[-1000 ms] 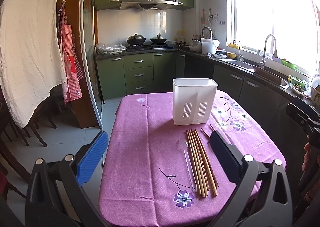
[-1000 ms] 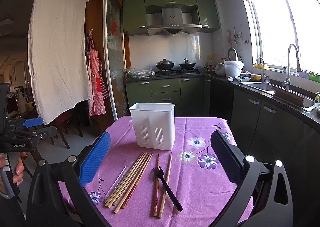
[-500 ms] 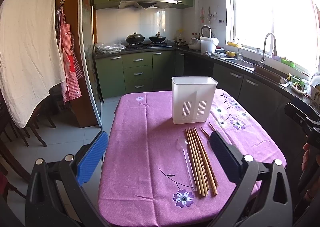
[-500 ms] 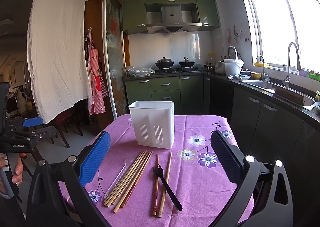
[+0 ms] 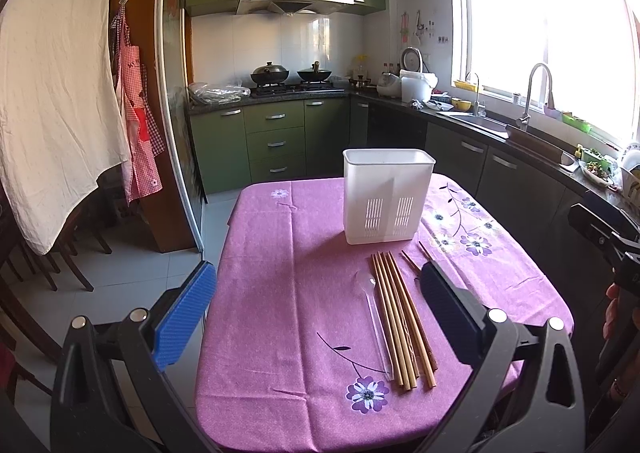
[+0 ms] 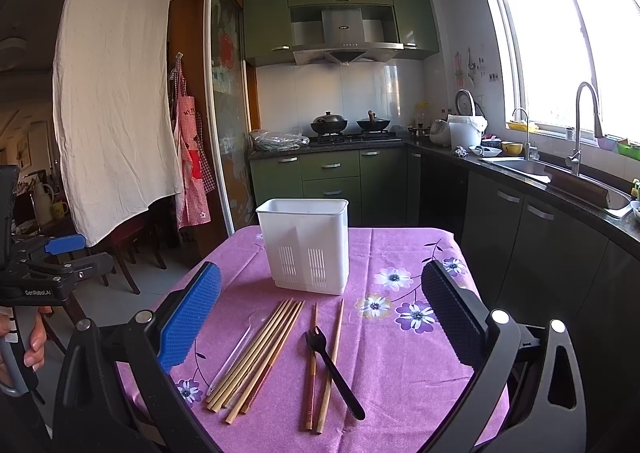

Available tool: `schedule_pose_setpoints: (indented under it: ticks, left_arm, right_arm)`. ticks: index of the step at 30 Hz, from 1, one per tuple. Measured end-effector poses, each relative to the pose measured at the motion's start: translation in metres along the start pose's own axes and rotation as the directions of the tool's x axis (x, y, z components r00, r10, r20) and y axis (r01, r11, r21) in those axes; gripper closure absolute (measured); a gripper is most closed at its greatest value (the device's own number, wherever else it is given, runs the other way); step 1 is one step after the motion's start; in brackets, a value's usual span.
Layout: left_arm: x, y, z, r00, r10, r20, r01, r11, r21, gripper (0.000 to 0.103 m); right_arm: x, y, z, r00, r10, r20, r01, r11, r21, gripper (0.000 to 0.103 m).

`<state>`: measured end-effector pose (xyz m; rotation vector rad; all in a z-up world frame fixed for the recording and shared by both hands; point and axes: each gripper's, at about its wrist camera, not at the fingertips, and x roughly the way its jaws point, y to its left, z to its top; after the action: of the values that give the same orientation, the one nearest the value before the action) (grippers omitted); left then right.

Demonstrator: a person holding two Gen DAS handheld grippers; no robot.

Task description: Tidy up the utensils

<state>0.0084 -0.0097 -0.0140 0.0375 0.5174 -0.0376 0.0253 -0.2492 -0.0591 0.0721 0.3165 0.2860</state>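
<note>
A white slotted utensil holder [image 5: 387, 195] [image 6: 305, 243] stands upright on the purple flowered tablecloth [image 5: 280, 293] [image 6: 400, 353]. In front of it lie several bamboo chopsticks [image 5: 400, 317] [image 6: 256, 353], a clear plastic spoon [image 5: 374, 317] [image 6: 240, 345], two darker chopsticks [image 6: 324, 365] and a black plastic fork [image 6: 332, 369]. My left gripper [image 5: 316, 309] hovers open above the near left of the table, holding nothing. My right gripper [image 6: 320, 313] hangs open above the utensils, also with nothing between its fingers. In the right wrist view the left gripper [image 6: 48, 269] shows at the far left, held by a hand.
Green kitchen cabinets [image 5: 276, 141] with a stove and two woks [image 5: 288, 75] run behind the table. A counter with a sink [image 6: 532, 167] lines the right wall. White cloth [image 5: 52, 101] and a red apron [image 5: 138, 125] hang at the left, above wooden chairs.
Both views have shifted only slightly; the utensils and the holder lie where they were, and both grippers stay open.
</note>
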Motion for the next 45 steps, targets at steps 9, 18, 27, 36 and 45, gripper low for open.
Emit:
schedule_pose_setpoints:
  ticks: [9,18,27,36,45]
  left_arm:
    - [0.0,0.0,0.0,1.0,0.0,-0.001,0.0,1.0,0.001,0.006]
    - [0.002,0.0,-0.003,1.0,-0.001,-0.008,0.001,1.0,0.003,0.006]
    - [0.032,-0.007,-0.004,0.995,-0.023,-0.096,0.023,1.0,0.005,0.006]
    - [0.137,-0.029,-0.008,0.923,-0.101,-0.371,0.111,0.994,0.005,0.006]
    - [0.224,-0.044,-0.027,0.819,-0.096,-0.565,0.098,0.995,-0.028,0.033]
  right_arm:
    - [0.002,-0.001,0.0,1.0,0.002,-0.002,-0.002,1.0,0.001,0.004]
    - [0.005,-0.002,0.0,1.0,0.005,-0.012,-0.005,1.0,-0.002,0.004]
    - [0.025,-0.014,-0.001,0.997,0.013,-0.08,-0.016,0.999,-0.033,0.004]
    - [0.098,-0.049,-0.007,0.934,0.043,-0.354,-0.085,0.991,-0.105,0.004]
    - [0.145,-0.064,-0.024,0.887,0.071,-0.456,-0.127,0.988,-0.093,0.009]
